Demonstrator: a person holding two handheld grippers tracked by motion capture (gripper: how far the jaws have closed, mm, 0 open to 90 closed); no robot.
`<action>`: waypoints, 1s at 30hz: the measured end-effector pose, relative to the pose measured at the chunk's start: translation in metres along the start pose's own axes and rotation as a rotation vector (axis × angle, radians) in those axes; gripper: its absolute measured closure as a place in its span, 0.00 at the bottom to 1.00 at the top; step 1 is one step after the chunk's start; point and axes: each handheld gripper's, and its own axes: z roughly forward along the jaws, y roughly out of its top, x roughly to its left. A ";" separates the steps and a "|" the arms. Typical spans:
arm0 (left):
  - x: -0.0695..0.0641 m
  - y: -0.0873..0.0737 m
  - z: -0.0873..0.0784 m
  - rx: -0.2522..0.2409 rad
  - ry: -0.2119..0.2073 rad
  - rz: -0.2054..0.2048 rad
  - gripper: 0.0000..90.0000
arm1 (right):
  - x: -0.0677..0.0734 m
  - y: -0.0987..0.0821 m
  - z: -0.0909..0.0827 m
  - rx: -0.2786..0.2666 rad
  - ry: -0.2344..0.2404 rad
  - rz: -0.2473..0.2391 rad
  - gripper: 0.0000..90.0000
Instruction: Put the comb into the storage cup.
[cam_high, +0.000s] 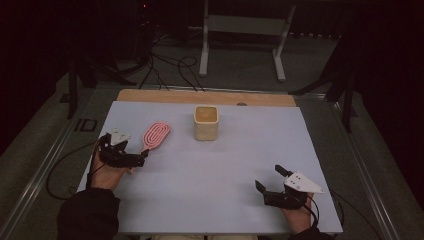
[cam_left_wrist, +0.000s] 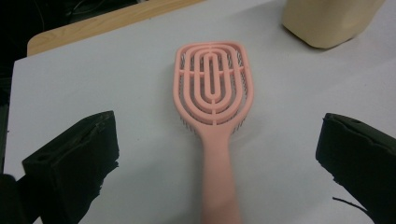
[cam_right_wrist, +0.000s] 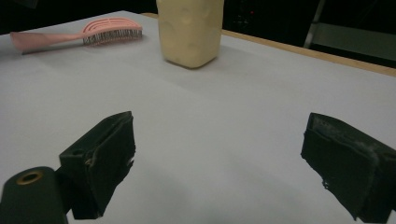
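While the overhead camera looked down on the pale table (cam_high: 215, 170), the left gripper (cam_high: 141, 159) sat right at the handle end of the pink hairbrush (cam_high: 155, 136), which lay flat with its head pointing away from the fingers toward the cream container (cam_high: 206, 122) further back. From up there I honestly couldn't tell how far apart those left jaws were, too dark and bunched up. The right gripper (cam_high: 270, 180) was off on its own near the front edge, well apart from the brush and the container, and its two jaws looked spread. Over in the left gripper view it got way clearer: the left gripper (cam_left_wrist: 217, 154) was spread wide, one black jaw on each side of the frame, and the hairbrush (cam_left_wrist: 214, 116) ran straight up the middle between them, handle nearest, not touching either jaw, with the oval head out past the fingertips. The cream container (cam_left_wrist: 329, 21) stood beyond the brush, off toward the right jaw's side. In the right gripper view, the right gripper (cam_right_wrist: 217, 158) was also wide and gripping nothing, just bare table between the jaws. Far ahead of them stood the container (cam_right_wrist: 190, 30), and the hairbrush (cam_right_wrist: 93, 31) lay beyond the left jaw, bristles down.
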 end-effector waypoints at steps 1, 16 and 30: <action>0.000 0.000 0.001 0.004 0.000 -0.001 0.00 | 0.000 0.000 0.000 0.001 0.000 0.000 0.11; 0.002 0.001 0.010 0.054 -0.003 0.011 0.00 | 0.000 0.000 0.000 0.003 0.001 -0.002 0.11; 0.003 0.002 0.022 0.108 -0.004 0.008 0.00 | 0.000 0.000 0.000 0.004 -0.001 -0.004 0.11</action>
